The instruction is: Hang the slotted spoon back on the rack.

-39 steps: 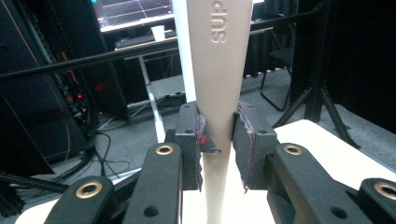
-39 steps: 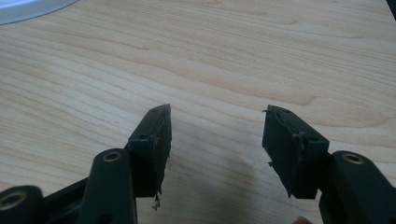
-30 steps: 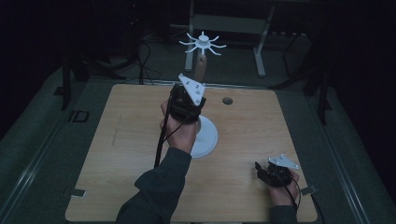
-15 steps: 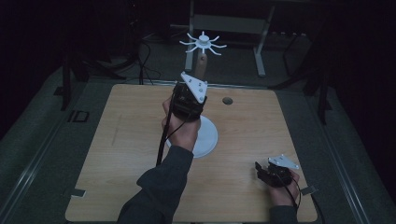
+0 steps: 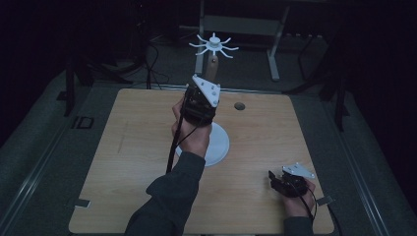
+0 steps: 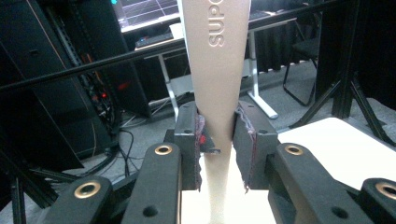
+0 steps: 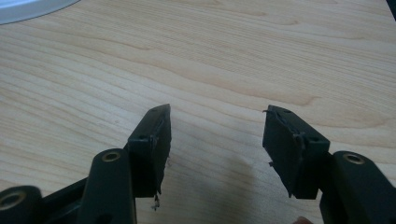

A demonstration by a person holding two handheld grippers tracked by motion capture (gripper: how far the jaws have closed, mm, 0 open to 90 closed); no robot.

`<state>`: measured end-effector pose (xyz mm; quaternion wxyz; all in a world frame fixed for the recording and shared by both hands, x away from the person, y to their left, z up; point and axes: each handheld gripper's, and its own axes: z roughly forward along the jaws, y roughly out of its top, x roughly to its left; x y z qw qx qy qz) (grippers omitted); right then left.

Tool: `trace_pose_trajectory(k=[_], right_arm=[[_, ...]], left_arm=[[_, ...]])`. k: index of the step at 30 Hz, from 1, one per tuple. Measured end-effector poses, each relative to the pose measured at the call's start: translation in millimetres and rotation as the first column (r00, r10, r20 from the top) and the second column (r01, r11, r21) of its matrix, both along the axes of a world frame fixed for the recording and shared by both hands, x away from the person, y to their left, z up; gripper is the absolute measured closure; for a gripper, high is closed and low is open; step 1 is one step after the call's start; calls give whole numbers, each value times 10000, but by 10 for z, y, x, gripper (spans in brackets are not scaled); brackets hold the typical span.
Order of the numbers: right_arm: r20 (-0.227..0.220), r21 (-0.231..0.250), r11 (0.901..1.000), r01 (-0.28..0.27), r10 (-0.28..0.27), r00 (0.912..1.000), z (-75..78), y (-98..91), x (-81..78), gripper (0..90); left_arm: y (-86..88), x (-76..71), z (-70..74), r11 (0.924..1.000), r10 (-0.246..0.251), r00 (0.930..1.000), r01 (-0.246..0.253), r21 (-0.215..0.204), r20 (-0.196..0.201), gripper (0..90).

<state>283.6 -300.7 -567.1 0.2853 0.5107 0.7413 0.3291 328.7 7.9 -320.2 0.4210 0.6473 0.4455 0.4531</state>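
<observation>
High view: a person works at a wooden table (image 5: pixel 123 162) with 2 handheld grippers; the room around is dark.
Left gripper (image 5: pixel 199 103): raised over the middle of the table, above a white round base (image 5: pixel 219 145); its jaws are clamped on the stand's pole.
Stand pole (image 6: pixel 217 93): pale, tapering, upright between the black jaws in the left gripper view, with raised lettering near its top; it narrows downward toward the base.
Stand top (image 5: pixel 214 45): a white hub with thin radiating arms, seen in the high view just above the left gripper, on a tan stem.
Task thing's place: the stand sits near the table's centre, slightly toward the far edge, base on the wood as far as I can tell.
Right gripper (image 5: pixel 286 183): low at the near right corner, well apart from the stand; the right gripper view shows its 2 jaws spread wide over bare wood, nothing between them.
Step in hand: my reading is that the left gripper is steadying or about to lift the stand by its pole.
Next move calls for: a firm, vertical hold, since the pole tapers and could slip through the pads; the right gripper looks free to brace the base.
Around: a small dark round spot (image 5: pixel 239 105) on the table right of the stand; a white-framed desk (image 5: pixel 275 59) beyond the far edge.
In the way: nothing close to the stand; the left gripper's cable (image 5: pixel 172 147) hangs beside the base.
</observation>
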Motion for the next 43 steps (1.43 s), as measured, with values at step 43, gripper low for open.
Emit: trace_pose_trajectory(k=[43], right_arm=[[-163,-37,10000,39,-40,9999,-21,-1,8,398]], left_arm=[[50,-202,-112,9888,-1361,9907,1361,-606,30,529]])
